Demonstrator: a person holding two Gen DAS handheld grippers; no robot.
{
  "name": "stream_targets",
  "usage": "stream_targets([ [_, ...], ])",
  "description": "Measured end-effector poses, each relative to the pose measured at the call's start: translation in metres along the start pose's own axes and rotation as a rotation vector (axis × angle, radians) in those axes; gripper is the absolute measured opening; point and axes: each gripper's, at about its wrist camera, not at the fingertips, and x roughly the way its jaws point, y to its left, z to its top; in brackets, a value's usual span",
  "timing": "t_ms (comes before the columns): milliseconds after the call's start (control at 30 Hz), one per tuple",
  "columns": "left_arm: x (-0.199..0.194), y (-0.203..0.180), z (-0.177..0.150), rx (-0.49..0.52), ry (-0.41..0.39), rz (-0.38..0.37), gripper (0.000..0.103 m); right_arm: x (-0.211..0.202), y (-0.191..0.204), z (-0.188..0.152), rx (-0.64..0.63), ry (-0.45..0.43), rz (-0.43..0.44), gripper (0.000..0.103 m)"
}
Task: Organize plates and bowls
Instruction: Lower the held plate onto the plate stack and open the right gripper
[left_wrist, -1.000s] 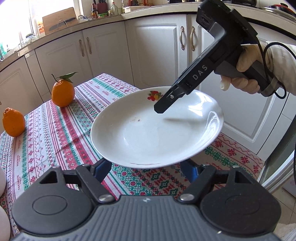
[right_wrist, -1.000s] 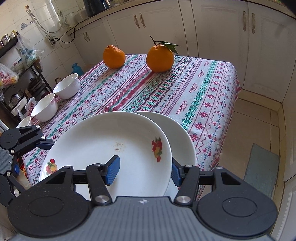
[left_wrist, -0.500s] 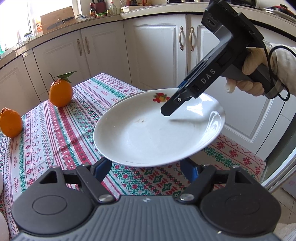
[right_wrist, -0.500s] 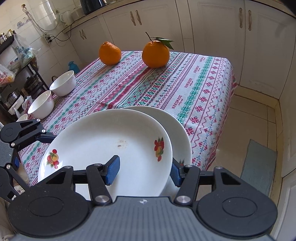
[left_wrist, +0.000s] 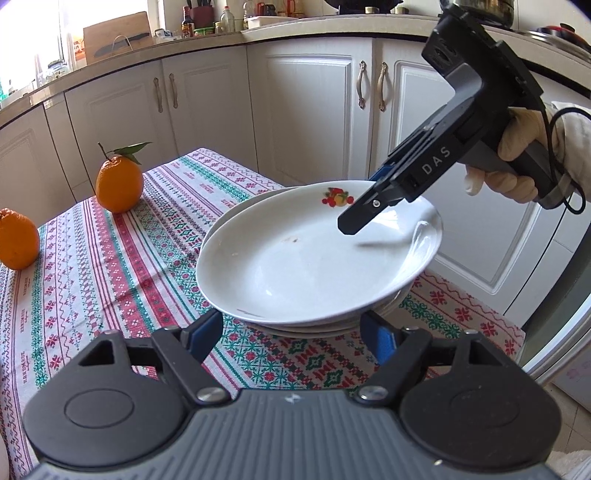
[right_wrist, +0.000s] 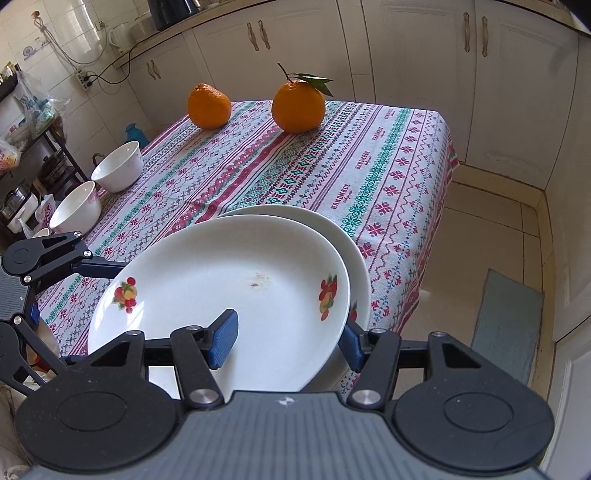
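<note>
A top plate (right_wrist: 229, 280) was settling onto the plate below (right_wrist: 354, 254) at the table's (left_wrist: 110, 258) near corner. The right gripper (right_wrist: 288, 338), jaws opening, straddled its rim; the left gripper (left_wrist: 291, 332) stood open under the near edge. Next: both withdraw. Counted: two plates, two bowls (right_wrist: 118, 166), two oranges (right_wrist: 298, 107).

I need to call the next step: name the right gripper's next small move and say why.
Probably finish opening the right gripper and back it off. Its jaws are opening around the rim of the top plate, which appears to sit on the lower plate, so no further carrying seems needed.
</note>
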Motion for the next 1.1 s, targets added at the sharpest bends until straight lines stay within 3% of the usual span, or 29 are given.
stream_targets([
  [300,-0.002,0.000,0.000,0.001,-0.019,-0.019,0.082,-0.007,0.008,0.001,-0.013,0.011,-0.051,0.069],
  [833,-0.015,0.006,-0.006,-0.013,-0.063,-0.010,0.087,0.000,0.028,0.001,-0.028,0.054,-0.135,0.090],
  [933,-0.020,0.008,-0.006,-0.017,-0.082,-0.005,0.087,0.005,0.030,-0.003,-0.032,0.088,-0.174,0.090],
  [1100,-0.029,0.008,-0.008,-0.007,-0.110,0.009,0.090,-0.001,0.037,-0.004,-0.036,0.054,-0.179,0.099],
])
